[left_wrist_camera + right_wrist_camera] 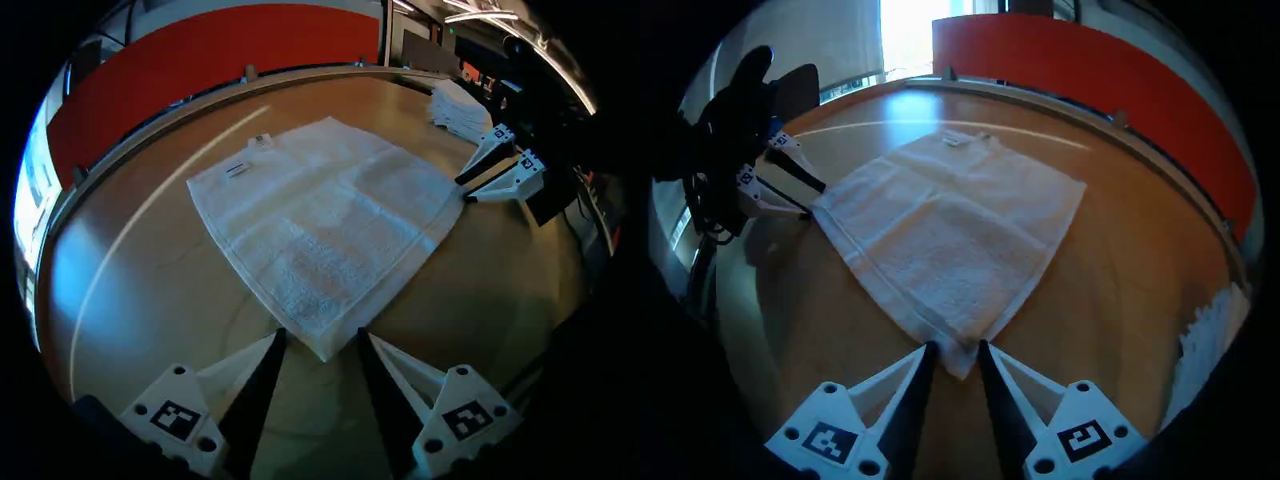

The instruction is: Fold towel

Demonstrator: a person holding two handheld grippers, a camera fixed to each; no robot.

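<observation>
A white towel lies flat and spread out on the wooden table, with a small label near its far edge. My left gripper is open, and the towel's near corner lies between its fingers, low over the table. My right gripper is open with a narrower gap, and the neighbouring towel corner lies between its fingertips. Each gripper also appears in the other's view at its own corner: the right gripper and the left gripper, held by a dark-sleeved hand.
A stack of folded white towels sits on the table beyond the right gripper. A raised rim runs along the table's far edge, with a red panel behind it. Bare wood surrounds the towel.
</observation>
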